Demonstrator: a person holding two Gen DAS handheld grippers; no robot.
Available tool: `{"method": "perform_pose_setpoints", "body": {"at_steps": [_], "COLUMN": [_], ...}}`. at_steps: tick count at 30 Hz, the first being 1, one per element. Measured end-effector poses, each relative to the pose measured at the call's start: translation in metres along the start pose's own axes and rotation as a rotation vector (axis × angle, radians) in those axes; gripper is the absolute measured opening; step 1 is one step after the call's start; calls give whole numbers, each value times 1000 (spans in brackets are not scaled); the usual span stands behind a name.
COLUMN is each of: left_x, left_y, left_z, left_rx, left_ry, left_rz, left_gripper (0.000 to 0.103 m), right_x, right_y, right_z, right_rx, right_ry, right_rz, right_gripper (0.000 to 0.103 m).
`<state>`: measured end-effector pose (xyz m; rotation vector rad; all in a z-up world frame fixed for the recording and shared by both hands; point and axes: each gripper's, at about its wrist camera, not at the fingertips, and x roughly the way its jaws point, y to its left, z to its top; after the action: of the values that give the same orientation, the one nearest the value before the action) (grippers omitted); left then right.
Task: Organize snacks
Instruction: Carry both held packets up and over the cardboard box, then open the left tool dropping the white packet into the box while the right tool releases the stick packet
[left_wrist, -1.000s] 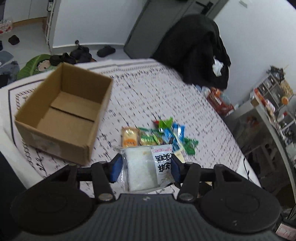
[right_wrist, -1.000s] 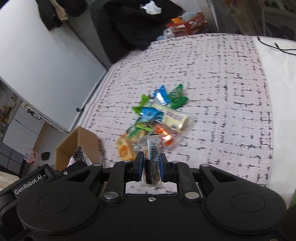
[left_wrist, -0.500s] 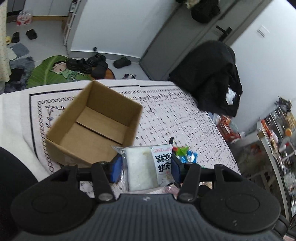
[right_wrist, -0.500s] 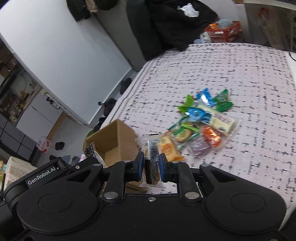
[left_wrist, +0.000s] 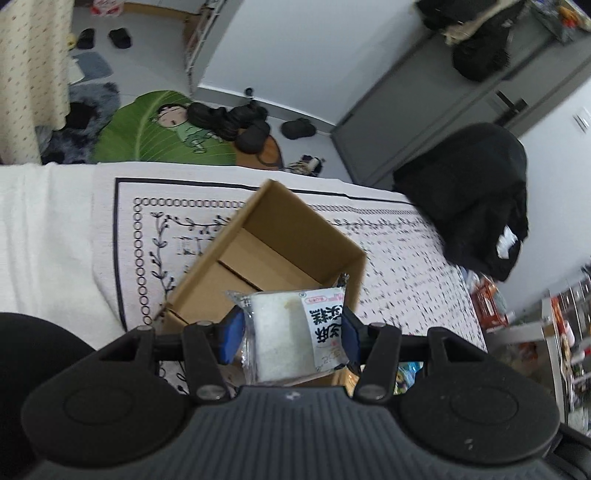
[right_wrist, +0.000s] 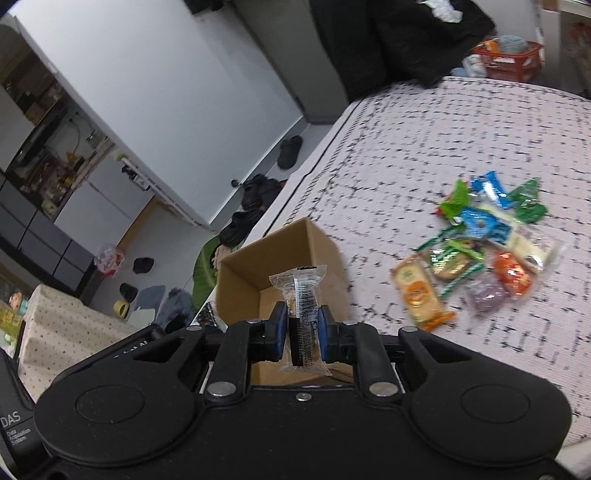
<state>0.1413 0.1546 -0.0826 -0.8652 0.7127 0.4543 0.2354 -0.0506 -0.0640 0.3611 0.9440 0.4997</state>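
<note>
My left gripper (left_wrist: 291, 334) is shut on a clear-wrapped white cake packet (left_wrist: 291, 332) with black print, held over the near rim of the open cardboard box (left_wrist: 280, 240). The box floor shows bare. In the right wrist view my right gripper (right_wrist: 303, 328) is shut on a narrow clear snack packet (right_wrist: 303, 314) with a dark filling, standing upright in front of the same cardboard box (right_wrist: 288, 251). A pile of loose snacks (right_wrist: 484, 243) in green, blue, orange and purple wrappers lies on the patterned cloth to the right of the box.
The box sits on a white cloth with black markings (left_wrist: 399, 258) covering the table. A black coat (left_wrist: 476, 195) hangs over a chair behind it. Shoes and a green leaf mat (left_wrist: 159, 136) lie on the floor beyond the table edge. A red basket (right_wrist: 506, 62) stands at the far side.
Both grippers have swung left from the snack pile toward the box, each still holding its packet. The box now sits straight ahead of both; the pile has slid right.
</note>
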Motion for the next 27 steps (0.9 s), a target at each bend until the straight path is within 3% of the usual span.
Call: {"method": "perform_pose_setpoints", "body": {"at_steps": [13, 21, 25, 27], "left_x": [15, 5, 0, -2], "left_y": [16, 15, 16, 16], "left_z": [15, 19, 20, 20], "left_rx": [-52, -50, -51, -49], "left_ry": [-10, -36, -39, -43], "left_rz": [73, 76, 106, 112], "left_gripper": [57, 74, 76, 77], "right_x": [35, 43, 41, 36], "right_y": [23, 31, 34, 33], "right_z": [9, 12, 13, 14], "right_rx": [-33, -51, -59, -57], "right_ry": [49, 65, 65, 58], "right_rz": [14, 31, 52, 57], "right_gripper": [18, 18, 28, 43]}}
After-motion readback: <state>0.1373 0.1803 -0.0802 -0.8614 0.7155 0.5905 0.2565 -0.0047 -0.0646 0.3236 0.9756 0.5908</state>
